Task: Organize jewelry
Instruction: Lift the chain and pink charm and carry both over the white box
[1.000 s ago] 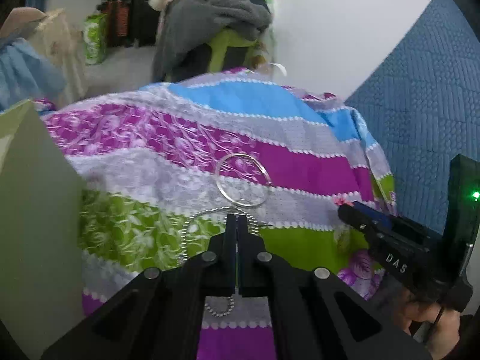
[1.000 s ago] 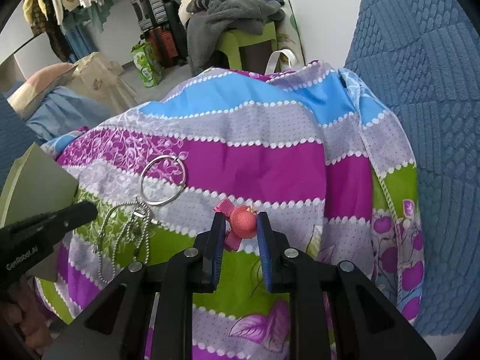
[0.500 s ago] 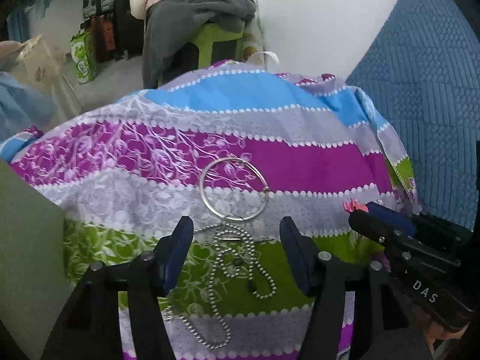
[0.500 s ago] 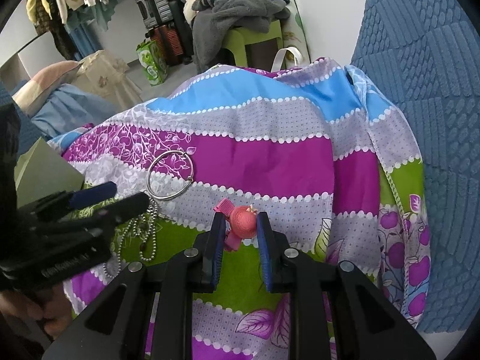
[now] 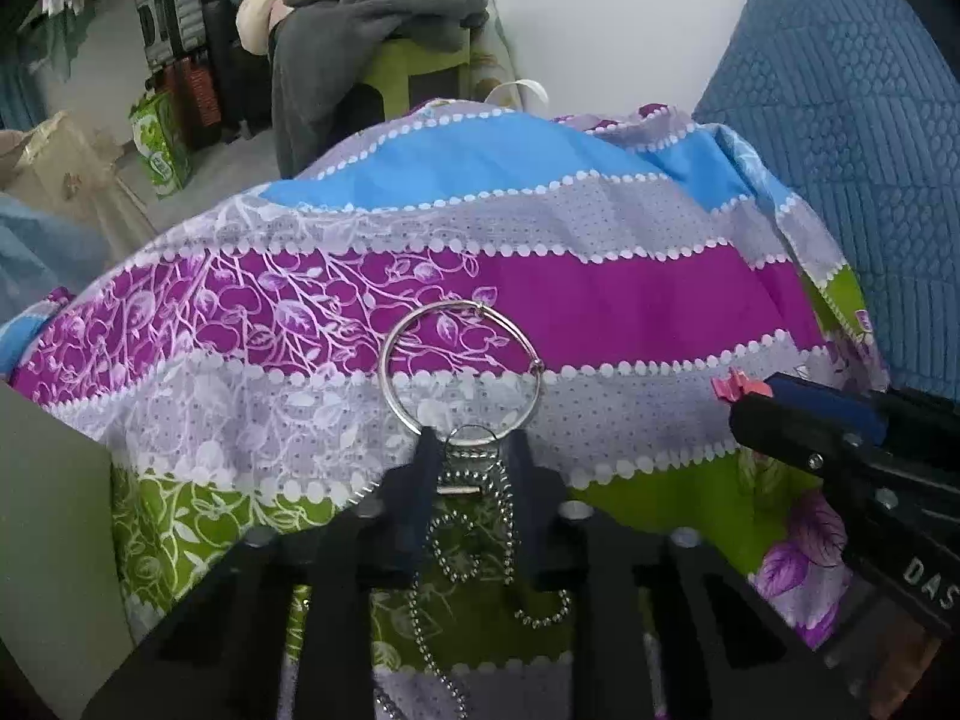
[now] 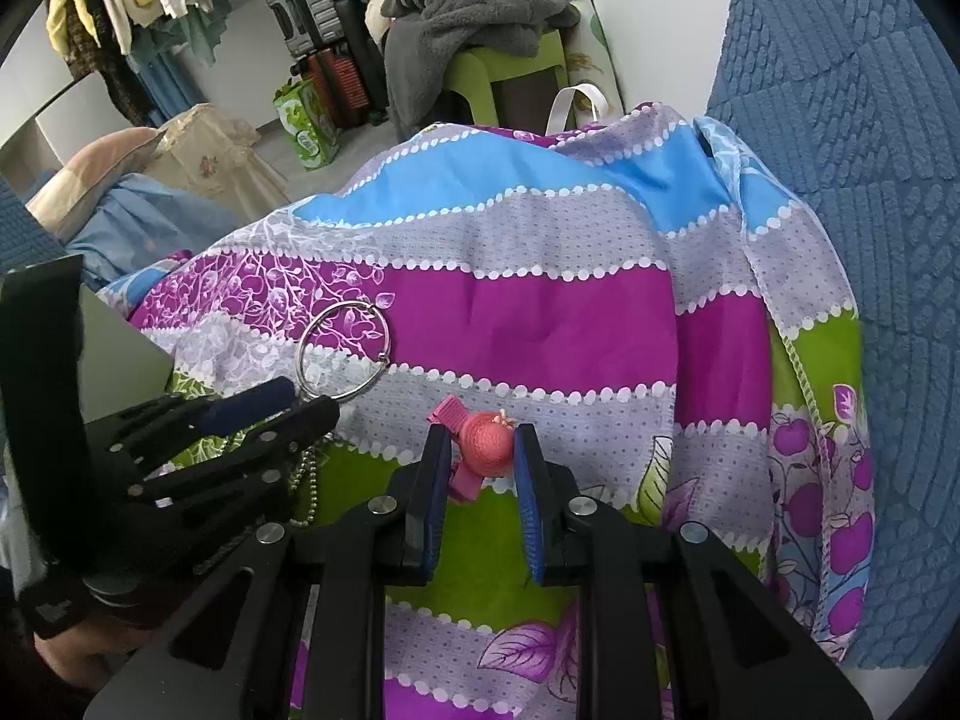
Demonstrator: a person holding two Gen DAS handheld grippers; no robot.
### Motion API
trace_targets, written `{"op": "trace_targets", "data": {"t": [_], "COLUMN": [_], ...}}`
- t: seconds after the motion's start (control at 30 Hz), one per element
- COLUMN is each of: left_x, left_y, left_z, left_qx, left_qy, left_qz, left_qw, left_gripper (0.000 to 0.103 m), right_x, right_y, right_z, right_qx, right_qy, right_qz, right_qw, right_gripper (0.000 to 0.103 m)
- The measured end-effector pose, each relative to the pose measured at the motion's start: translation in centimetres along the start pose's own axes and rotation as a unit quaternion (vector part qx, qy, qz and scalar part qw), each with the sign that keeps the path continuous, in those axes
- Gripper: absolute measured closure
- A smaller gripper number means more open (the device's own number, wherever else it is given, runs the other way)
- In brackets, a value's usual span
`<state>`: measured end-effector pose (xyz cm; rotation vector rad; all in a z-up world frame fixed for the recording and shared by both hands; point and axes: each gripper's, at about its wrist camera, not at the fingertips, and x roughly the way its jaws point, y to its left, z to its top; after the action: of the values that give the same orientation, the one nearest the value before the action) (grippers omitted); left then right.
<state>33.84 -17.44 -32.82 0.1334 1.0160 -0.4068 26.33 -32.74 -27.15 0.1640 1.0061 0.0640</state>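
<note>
A big stripy cloth [image 6: 540,312] covers the surface. In the middle left of the frame lies a silver ring [image 5: 462,375] with a bead chain [image 5: 480,546]. The left gripper [image 5: 471,453] has its jaws spread around the chain's top. At bottom middle, the right gripper [image 6: 483,450] pinches a pink hair clip [image 6: 486,441]. The thin chain could slip out if the jaws close on the cloth instead.

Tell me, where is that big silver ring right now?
The silver ring lies flat on the striped cloth, just ahead of the left gripper, which straddles the ball chain; the hair clip is to its right.
</note>
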Motion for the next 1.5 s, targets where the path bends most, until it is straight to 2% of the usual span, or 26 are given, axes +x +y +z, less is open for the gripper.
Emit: {"op": "trace_targets", "data": {"t": [0.07,0.17,0.53,0.93,1.2,1.5], "left_x": [0.1,0.1,-2.7,-10.5,-17.2,-24.9], "left_y": [0.1,0.3,1.1,1.0,2.3,7.1], "left_z": [0.1,0.1,-0.4,0.2,1.4,2.5], "left_qx": [-0.002,-0.005,-0.042,-0.059,-0.057,-0.068], "left_qy": [0.0,0.0,-0.011,-0.067,-0.117,-0.161], "left_qz": [-0.004,-0.011,-0.059,-0.089,-0.081,-0.045], "left_qw": [1.0,0.9999,0.9973,0.992,0.9882,0.9836], "left_gripper": [0.099,0.103,0.103,0.103,0.103,0.103], "right_x": [-0.1,-0.1,-0.3,-4.5,-8.9,-14.1], "right_y": [0.2,0.4,0.9,2.4,6.1,12.7], "right_z": [0.0,-0.1,-0.3,0.8,3.0,6.1], "right_qx": [-0.003,-0.005,-0.011,-0.009,-0.042,-0.086], "right_qy": [-0.001,-0.001,-0.005,-0.043,-0.077,-0.124], "right_qz": [0.0,-0.002,-0.007,0.013,0.019,0.04], "right_qw": [1.0,1.0,1.0,0.999,0.996,0.988], "right_gripper": [0.084,0.084,0.084,0.084,0.084,0.084]}}
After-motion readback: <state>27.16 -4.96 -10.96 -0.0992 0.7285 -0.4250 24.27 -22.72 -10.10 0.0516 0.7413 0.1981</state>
